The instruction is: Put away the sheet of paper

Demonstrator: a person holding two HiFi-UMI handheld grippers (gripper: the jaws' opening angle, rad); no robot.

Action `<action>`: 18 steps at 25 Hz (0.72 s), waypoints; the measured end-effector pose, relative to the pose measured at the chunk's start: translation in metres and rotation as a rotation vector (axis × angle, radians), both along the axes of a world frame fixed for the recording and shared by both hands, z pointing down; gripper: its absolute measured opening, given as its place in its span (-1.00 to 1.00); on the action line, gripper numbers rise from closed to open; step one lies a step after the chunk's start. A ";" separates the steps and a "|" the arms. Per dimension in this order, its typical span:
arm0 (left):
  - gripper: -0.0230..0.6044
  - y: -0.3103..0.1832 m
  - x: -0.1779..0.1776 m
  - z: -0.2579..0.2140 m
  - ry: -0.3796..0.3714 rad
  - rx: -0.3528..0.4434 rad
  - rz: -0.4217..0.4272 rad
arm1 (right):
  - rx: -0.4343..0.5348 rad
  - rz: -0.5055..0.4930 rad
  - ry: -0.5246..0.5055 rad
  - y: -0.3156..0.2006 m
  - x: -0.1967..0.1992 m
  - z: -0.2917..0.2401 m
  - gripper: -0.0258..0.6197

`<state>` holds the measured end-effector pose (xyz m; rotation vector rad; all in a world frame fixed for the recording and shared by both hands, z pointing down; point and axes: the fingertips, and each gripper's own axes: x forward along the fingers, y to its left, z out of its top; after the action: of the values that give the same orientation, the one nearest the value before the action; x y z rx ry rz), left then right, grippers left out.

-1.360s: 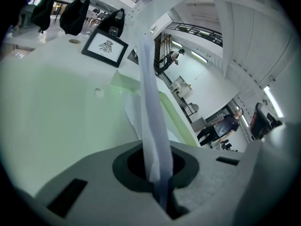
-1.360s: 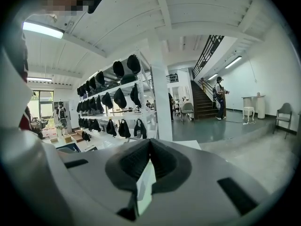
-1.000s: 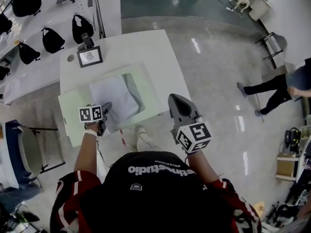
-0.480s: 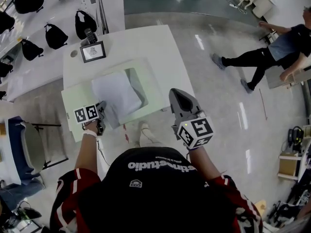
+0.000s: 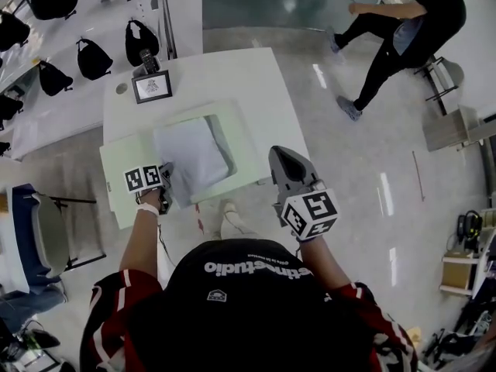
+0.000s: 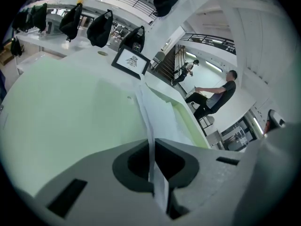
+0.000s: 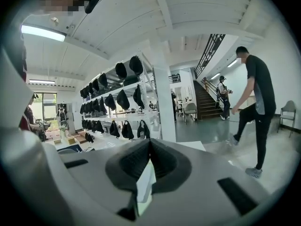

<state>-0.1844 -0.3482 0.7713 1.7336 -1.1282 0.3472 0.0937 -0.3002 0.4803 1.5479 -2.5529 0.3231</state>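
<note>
the grasp looks made: the left gripper point(image 5: 166, 180) is clamped on the near edge of the sheet of paper point(image 5: 190, 152), which lies on the open pale green folder point(image 5: 116, 178) on the white table point(image 5: 232, 76). next, i judge, it calls for drawing the sheet into the folder without creasing it. the right gripper point(image 5: 283, 165) hangs beside the table, jaws together and gripping nothing i can name.

Table point(image 5: 263, 76) bare at right; picture frame point(image 5: 152, 87) blocks the far-left corner.

Bright indoor light, floor point(image 5: 314, 72) glare, fisheye-warped edges.
</note>
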 end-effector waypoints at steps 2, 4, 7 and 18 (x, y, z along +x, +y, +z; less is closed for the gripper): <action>-0.90 -0.004 0.004 0.002 0.005 -0.001 0.005 | 0.008 0.008 -0.001 0.001 0.004 -0.003 -0.91; -0.90 -0.007 0.010 0.004 0.012 -0.006 0.012 | 0.016 0.015 0.001 0.002 0.008 -0.005 -0.91; -0.90 -0.014 0.021 0.007 0.024 -0.012 0.025 | 0.015 0.034 0.005 0.002 0.018 -0.004 -0.91; -0.90 -0.025 0.065 0.016 0.016 -0.041 0.120 | 0.007 0.088 0.005 0.001 0.048 -0.005 -0.91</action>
<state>-0.1196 -0.3736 0.7869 1.7689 -1.0014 0.4262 0.1415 -0.2993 0.4754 1.6645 -2.4899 0.3204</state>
